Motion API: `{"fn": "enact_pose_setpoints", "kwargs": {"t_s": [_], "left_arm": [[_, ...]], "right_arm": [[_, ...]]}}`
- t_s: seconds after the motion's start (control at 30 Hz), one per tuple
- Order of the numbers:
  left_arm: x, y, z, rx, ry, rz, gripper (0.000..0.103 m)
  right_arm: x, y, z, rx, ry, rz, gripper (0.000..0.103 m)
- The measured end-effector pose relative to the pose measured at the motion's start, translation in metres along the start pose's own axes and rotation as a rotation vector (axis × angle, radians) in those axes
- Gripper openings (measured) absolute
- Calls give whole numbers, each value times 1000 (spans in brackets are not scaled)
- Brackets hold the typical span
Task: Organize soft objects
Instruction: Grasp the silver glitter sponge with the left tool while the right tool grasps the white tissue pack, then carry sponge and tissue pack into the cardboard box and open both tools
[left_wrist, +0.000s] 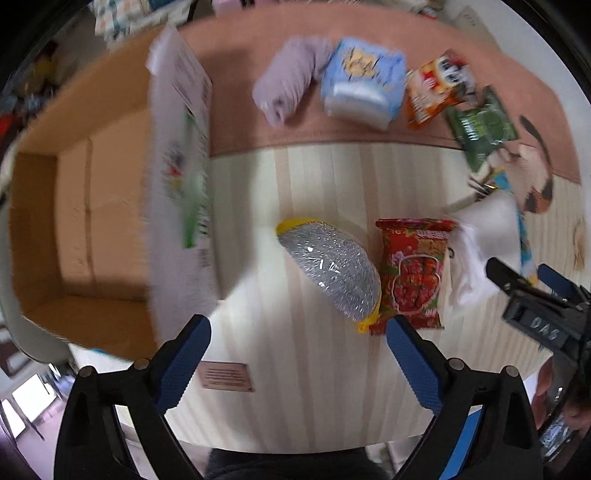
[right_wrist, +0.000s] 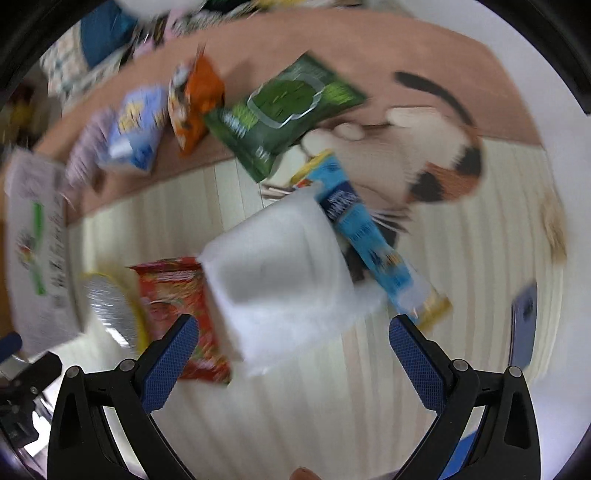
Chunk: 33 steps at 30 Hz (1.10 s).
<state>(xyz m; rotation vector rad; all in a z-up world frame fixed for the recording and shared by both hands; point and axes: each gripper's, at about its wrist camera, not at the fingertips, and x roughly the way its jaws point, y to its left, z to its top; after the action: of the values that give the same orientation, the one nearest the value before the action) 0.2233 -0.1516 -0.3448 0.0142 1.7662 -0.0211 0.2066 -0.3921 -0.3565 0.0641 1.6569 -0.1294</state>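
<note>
Though blurred, both claws (left_wrist: 299, 343) (right_wrist: 293, 341) gape empty.

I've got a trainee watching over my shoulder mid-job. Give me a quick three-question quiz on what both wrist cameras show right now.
1. True or false: the left gripper is shut on the silver scrubber.
2. Which item lies directly ahead of the right gripper? A) the white foam block B) the green packet C) the purple cloth
3. Fill in: the cardboard box sits to the scrubber's ____ in the left wrist view.

Key: 1 false, both grippers are open and empty; 2 A; 3 left.
</note>
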Motion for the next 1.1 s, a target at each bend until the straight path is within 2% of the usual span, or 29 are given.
{"fn": "enact_pose_setpoints", "kwargs": {"t_s": [0.2,0.27,0.3,0.4,0.57,0.7,0.77,0.9,1.1], "left_arm": [[41,0,29,-86,83,-62,96],[53,3,34,-112,104,-58,85],[59,5,35,-122,118,-57,76],[72,9,35,-126,146,-47,63],[91,9,27,-84,162,14,62],[93,6,14,-44,141,28,62],[98,1,4,-16,131,32,53],[91,-7,-16,17,100,37,50],[54,-15,-50,62,2,36,48]], "right_arm": [[44,5,17,-71,95,0,102],[50,-3,14,-39,128,16,91],[52,-6,12,-27,140,28,88],[57,-15,5,4,177,55,87],[65,-16,-4,28,174,56,88],[63,-15,-11,39,168,33,89],[60,-11,-13,31,166,12,89],[59,-5,-18,45,158,2,88],[44,-4,-20,77,134,25,73]]}}
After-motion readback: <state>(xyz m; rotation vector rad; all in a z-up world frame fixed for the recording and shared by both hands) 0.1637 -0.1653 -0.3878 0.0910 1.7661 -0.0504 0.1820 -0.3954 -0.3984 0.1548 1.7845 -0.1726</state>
